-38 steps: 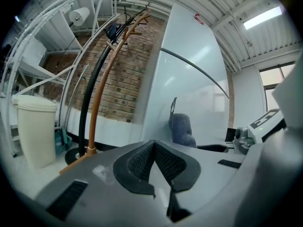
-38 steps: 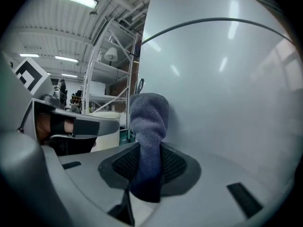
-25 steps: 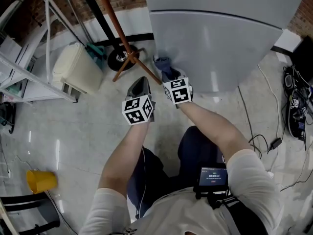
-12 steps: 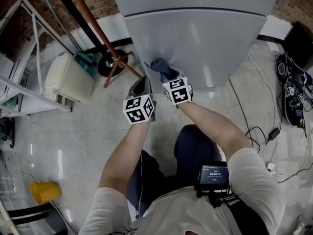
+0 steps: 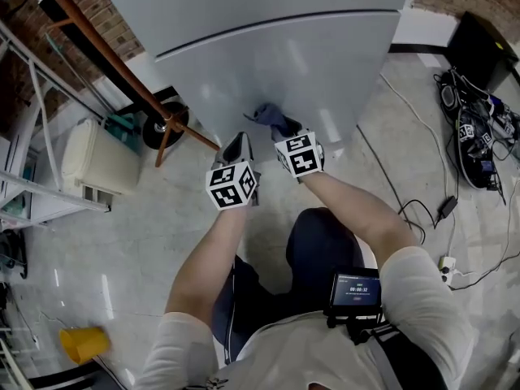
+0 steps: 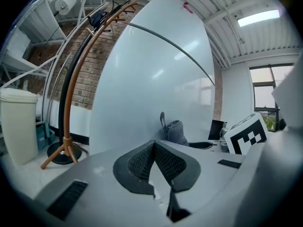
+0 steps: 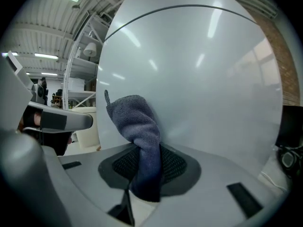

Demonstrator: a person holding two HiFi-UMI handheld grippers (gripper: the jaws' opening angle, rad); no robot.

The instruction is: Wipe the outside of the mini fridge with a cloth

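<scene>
**Item 1. Pale grey mini fridge**: smooth glossy front crossed by one dark seam line. It stands on the pale polished floor, straight ahead of the person.

**Item 2. Grey-blue towelling cloth**: bunched and twisted, its lower end pinched in the right gripper. Its upper fold lies against the fridge front below the seam.

**Item 3. Right gripper**: jaws clamped on the cloth, which runs down between the ribbed black pads. The right forearm reaches forward from a bent elbow. The gripper tip points at the lower part of the fridge front, with the marker cube facing upward.

**Item 4. Left gripper**: jaws closed together, with nothing between them. The left forearm is stretched forward alongside the right. The tip sits just left of the cloth and close to the fridge; contact cannot be judged.

**Item 5. Surroundings:**
- Brown wooden coat stand, leaning across the left, its foot beside the fridge.
- Cream plastic bin, further left.
- Yellow bucket, at lower left.
- Black cables, trailing over the floor at right.
</scene>
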